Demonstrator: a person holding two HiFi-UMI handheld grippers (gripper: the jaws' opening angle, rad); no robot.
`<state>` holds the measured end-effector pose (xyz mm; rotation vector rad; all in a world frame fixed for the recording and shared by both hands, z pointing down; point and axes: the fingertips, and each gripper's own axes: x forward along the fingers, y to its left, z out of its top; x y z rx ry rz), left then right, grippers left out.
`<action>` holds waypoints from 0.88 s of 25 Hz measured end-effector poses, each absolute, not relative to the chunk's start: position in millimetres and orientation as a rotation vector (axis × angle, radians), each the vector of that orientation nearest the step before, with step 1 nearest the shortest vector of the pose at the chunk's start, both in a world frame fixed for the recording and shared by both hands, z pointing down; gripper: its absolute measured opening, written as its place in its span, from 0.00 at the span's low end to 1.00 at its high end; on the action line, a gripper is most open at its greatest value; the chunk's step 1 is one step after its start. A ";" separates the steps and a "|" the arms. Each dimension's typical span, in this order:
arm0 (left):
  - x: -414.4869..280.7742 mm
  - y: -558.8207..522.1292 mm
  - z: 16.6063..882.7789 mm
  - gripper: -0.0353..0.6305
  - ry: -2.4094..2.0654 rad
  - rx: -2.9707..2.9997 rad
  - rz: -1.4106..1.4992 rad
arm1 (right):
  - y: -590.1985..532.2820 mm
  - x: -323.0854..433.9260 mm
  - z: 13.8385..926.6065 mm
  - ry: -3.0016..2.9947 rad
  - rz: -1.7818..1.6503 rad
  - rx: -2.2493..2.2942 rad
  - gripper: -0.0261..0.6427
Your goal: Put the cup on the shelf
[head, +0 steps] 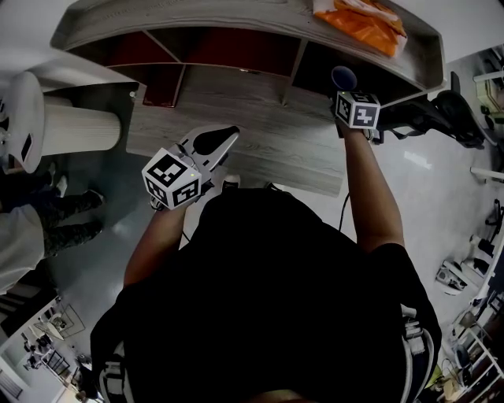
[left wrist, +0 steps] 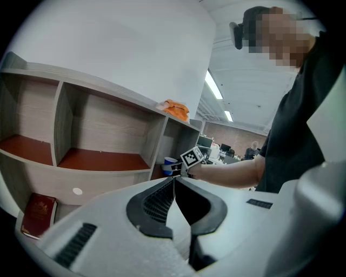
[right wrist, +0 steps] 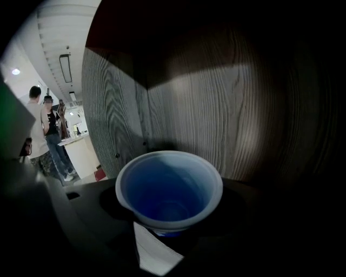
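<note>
My right gripper (head: 345,85) is shut on a blue cup (head: 344,77) with a white rim and holds it upright. It is held at the mouth of the dark right-hand compartment of the wooden shelf (head: 236,16). In the right gripper view the cup (right wrist: 168,189) fills the space between the dark jaws, with the compartment's grey wood wall (right wrist: 189,103) close behind it. The left gripper view shows the cup (left wrist: 169,161) from the side, level with the red middle shelf board (left wrist: 102,159). My left gripper (head: 227,135) is shut and holds nothing, lower and to the left of the shelf front.
An orange bag (head: 362,20) lies on top of the shelf. A dark red book (left wrist: 38,215) lies in the low left compartment. A white ribbed cylinder (head: 79,130) stands left of the shelf, dark equipment (head: 449,114) to its right. People (right wrist: 51,135) stand far off.
</note>
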<state>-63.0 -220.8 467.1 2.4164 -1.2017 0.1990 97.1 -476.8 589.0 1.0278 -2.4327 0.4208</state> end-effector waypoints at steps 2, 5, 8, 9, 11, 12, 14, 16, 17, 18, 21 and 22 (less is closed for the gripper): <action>-62.8 -220.2 467.0 0.09 -1.204 2.414 0.199 | -477.3 94.7 589.0 -2.432 0.417 1.022 0.48; -62.8 -219.3 467.6 0.09 -1.207 2.410 0.201 | -481.1 93.9 591.1 -2.431 0.403 1.027 0.49; -62.8 -218.3 469.8 0.09 -1.209 2.404 0.203 | -482.8 94.9 594.3 -2.423 0.398 1.030 0.49; -62.6 -217.9 470.8 0.09 -1.209 2.402 0.204 | -482.4 94.1 594.6 -2.425 0.393 1.025 0.49; -61.5 -217.6 472.0 0.09 -1.207 2.400 0.204 | -481.9 92.4 595.1 -2.429 0.374 1.016 0.49; -60.8 -217.8 472.2 0.09 -1.207 2.400 0.204 | -482.0 92.3 595.9 -2.429 0.366 1.014 0.49; -59.3 -218.1 471.7 0.09 -1.207 2.401 0.203 | -481.7 92.2 596.7 -2.428 0.364 1.009 0.49; -58.0 -218.0 471.1 0.09 -1.205 2.402 0.204 | -480.5 90.9 596.2 -2.428 0.371 0.998 0.49; -57.5 -217.7 470.9 0.09 -1.202 2.402 0.205 | -479.9 89.3 595.9 -2.432 0.371 0.989 0.49; -57.2 -217.4 471.0 0.09 -1.199 2.402 0.208 | -479.6 87.9 595.6 -2.436 0.366 0.982 0.49; -57.1 -216.4 471.9 0.09 -1.194 2.401 0.214 | -479.1 87.6 597.5 -2.429 0.346 0.974 0.49; -57.2 -216.0 472.0 0.09 -1.194 2.400 0.215 | -478.7 87.5 597.9 -2.427 0.343 0.971 0.49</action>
